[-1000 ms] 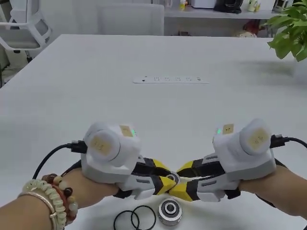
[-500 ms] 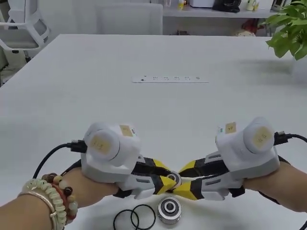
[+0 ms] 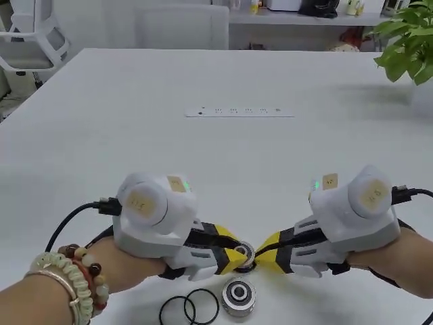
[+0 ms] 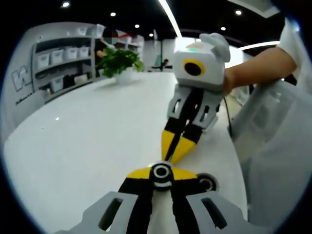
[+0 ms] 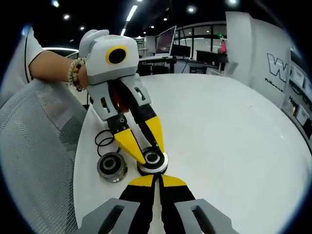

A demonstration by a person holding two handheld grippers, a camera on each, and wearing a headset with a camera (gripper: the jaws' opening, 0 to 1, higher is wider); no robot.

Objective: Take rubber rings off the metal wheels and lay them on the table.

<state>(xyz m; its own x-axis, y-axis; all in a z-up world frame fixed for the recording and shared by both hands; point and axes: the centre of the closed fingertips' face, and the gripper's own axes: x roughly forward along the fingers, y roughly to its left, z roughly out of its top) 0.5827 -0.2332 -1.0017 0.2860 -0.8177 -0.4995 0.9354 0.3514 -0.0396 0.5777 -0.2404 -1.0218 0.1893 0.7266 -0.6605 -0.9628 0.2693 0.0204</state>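
Head view: the left hand-held gripper (image 3: 236,256) and the right hand-held gripper (image 3: 262,248) meet tip to tip low over the near edge of the white bench (image 3: 203,169). Between their yellow tips sits a metal wheel (image 3: 244,253), lifted off the bench. The left hand-held gripper is clenched on this wheel. In the right gripper view its two yellow jaws straddle the wheel from the far side, and in the left gripper view the wheel sits right at the jaw tips with its round face toward the camera.

The right hand-held gripper has its jaws pressed together, with barely a slit between them, and their tips touch the rim of the held wheel. Whether they pinch a ring there cannot be told.

A second metal wheel (image 3: 239,296) lies flat on the bench just below the held one, nearer the person. Two black rubber rings (image 3: 191,309) lie flat just beside it on its left, overlapping each other and apart from both wheels.

A white power strip (image 3: 240,112) lies farther up the bench, well apart from the work. A green plant (image 3: 406,40) stands at the far right corner. Beaded bracelets (image 3: 71,281) circle the wrist behind the left hand-held gripper, and a black cable runs from the back of each tool.
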